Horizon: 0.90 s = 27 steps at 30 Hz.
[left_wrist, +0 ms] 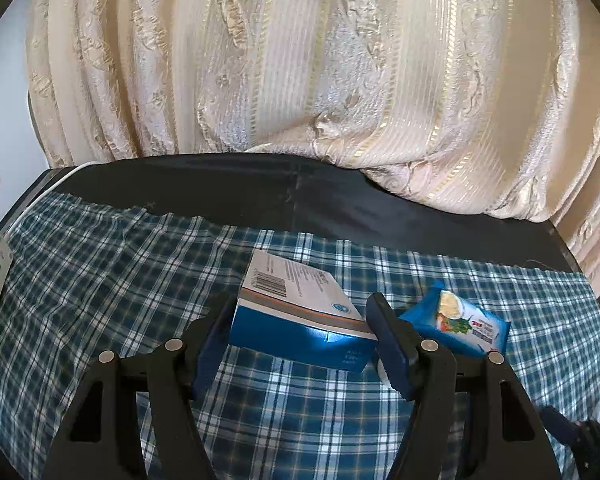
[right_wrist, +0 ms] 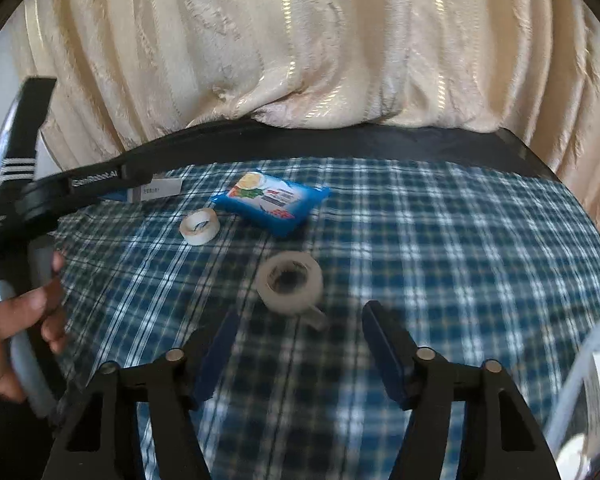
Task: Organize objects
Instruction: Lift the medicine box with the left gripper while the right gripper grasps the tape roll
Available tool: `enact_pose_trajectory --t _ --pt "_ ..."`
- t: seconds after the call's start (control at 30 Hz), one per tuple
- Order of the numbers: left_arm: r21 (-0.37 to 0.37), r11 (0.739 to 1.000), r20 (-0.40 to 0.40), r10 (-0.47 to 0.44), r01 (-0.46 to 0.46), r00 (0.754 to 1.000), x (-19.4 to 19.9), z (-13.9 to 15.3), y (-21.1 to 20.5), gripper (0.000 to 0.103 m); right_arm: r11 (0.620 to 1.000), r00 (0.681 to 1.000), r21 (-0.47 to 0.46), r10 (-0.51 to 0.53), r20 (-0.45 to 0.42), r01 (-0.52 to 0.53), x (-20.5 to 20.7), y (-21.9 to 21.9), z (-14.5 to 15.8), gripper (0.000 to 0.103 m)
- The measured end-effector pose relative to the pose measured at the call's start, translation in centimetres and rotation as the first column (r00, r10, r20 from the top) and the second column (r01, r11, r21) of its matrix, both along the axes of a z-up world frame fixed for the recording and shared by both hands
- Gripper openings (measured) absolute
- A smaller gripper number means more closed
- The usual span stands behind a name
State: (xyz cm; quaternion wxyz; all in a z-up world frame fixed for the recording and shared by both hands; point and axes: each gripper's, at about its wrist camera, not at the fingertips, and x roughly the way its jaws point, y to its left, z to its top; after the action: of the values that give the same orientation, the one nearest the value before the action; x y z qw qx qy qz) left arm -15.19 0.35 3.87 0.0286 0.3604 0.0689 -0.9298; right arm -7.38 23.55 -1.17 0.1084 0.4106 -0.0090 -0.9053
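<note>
A blue and white box (left_wrist: 300,312) is clamped between the fingers of the left gripper (left_wrist: 300,320), above the blue plaid cloth (left_wrist: 100,280). A blue snack packet (left_wrist: 458,322) lies just right of it. The right gripper (right_wrist: 296,332) is held wide and empty, near a clear tape roll (right_wrist: 290,286); a smaller white roll (right_wrist: 199,226) and the packet (right_wrist: 272,202) lie farther off

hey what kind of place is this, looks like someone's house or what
Probably a home room: a table under a blue plaid cloth against cream brocade curtains, with a snack packet and tape rolls on it.
</note>
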Motion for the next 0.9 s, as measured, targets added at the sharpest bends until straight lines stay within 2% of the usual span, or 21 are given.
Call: enact_pose_trajectory --t 0.07,0.27,0.43,0.67,0.9 --pt "0.004 1.000 -0.001 -0.005 0.005 1.000 0.1 0.0 0.1 0.068 1.000 1.000 0.009 0.003 0.010 -0.003 -0.8 -0.5 -0.4 0.059" --pt "0.032 0.999 0.011 -0.018 0.018 1.000 -0.1 -0.3 -0.2 0.067 0.999 1.000 0.035 -0.006 0.026 0.005 -2.2 -1.1 -1.1 0.053" --pt "0.104 0.994 0.042 -0.048 0.044 0.998 -0.7 -0.8 -1.3 0.068 0.999 0.999 0.035 -0.009 0.038 0.007 -2.6 -1.3 -1.6 0.047" --pt "0.242 0.969 0.077 -0.075 0.054 0.994 -1.4 -1.5 -2.8 0.067 0.999 1.000 0.035 -0.009 0.028 0.008 -2.4 -1.5 -1.6 0.046" --pt "0.318 0.947 0.079 -0.074 0.045 0.994 -1.4 -1.4 -4.1 0.067 1.000 1.000 0.001 -0.013 0.012 0.013 -1.6 -0.8 -1.2 0.046"
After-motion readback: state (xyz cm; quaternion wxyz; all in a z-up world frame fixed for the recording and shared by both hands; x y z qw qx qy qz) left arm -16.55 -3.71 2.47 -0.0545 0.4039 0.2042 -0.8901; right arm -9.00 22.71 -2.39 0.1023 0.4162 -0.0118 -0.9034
